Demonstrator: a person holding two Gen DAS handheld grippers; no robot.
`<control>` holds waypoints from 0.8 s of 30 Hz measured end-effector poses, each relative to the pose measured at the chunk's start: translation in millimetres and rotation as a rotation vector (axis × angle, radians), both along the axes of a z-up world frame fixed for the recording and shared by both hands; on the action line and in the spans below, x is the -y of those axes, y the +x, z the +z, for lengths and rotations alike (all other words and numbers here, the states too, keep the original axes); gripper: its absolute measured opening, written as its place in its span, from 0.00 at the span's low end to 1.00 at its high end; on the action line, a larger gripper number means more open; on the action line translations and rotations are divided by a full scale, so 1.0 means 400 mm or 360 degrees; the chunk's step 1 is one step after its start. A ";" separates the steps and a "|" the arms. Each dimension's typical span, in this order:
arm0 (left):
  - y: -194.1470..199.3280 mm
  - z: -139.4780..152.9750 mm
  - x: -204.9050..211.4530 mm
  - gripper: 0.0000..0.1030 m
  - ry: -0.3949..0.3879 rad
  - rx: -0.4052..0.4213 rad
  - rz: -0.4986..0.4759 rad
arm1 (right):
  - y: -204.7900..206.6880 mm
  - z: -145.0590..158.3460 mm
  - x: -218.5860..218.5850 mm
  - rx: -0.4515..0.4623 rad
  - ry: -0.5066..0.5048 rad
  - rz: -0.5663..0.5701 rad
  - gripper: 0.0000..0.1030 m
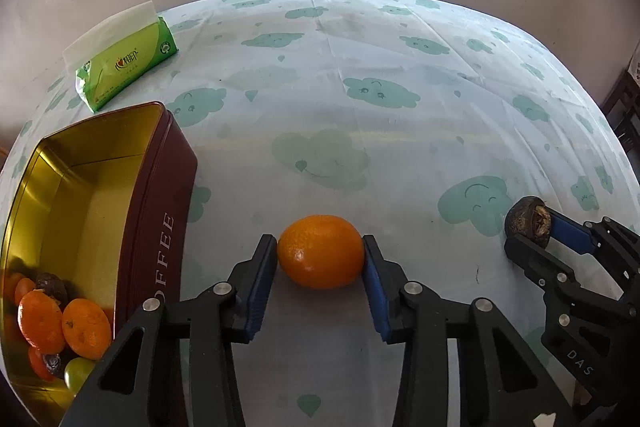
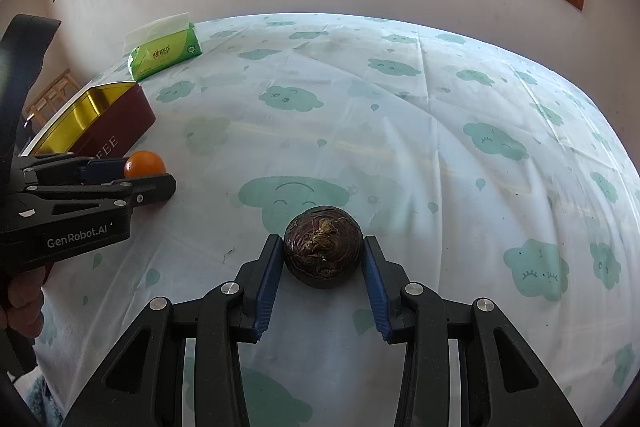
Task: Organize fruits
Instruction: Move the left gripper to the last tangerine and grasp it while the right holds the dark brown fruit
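Shiny gold metal lines the tin (image 1: 60,163); the orange (image 1: 321,251) is glossy and dimpled, the brown fruit (image 2: 323,247) rough and matt, the desk cloth (image 1: 360,75) creased, the tissue pack (image 1: 124,67) glossy plastic

— How does the black left gripper with blue pads (image 1: 320,255) stand?
— Pointing steeply down, pads pressing both sides of a round orange fruit (image 1: 321,251).
— And the black right gripper (image 2: 323,255)?
— Angled down likewise, clamped on a dark brown wrinkled round fruit (image 2: 323,247).
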State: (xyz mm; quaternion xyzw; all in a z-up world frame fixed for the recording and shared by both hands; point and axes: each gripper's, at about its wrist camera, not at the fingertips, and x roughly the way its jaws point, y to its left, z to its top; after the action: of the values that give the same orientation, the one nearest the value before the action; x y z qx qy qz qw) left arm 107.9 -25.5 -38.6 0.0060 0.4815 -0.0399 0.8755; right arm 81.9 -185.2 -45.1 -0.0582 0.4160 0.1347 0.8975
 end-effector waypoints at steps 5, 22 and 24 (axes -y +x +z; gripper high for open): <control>-0.006 0.001 0.004 0.34 0.0015 0.0002 -0.0003 | 0.000 0.000 0.000 0.0000 -0.0001 0.0000 0.40; -0.116 0.069 -0.023 0.34 -0.0021 0.0018 0.0026 | 0.000 -0.003 -0.008 0.0003 -0.0033 -0.0003 0.40; -0.131 0.080 -0.032 0.34 -0.0009 0.0017 0.0041 | 0.001 -0.004 -0.008 0.0003 -0.0036 -0.0003 0.40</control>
State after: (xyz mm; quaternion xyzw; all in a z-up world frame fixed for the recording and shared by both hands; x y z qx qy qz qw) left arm 55.4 -12.6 -6.7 -0.0026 0.4766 -0.0300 0.8786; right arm 82.1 -182.2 -46.6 -0.0681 0.4167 0.1291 0.8973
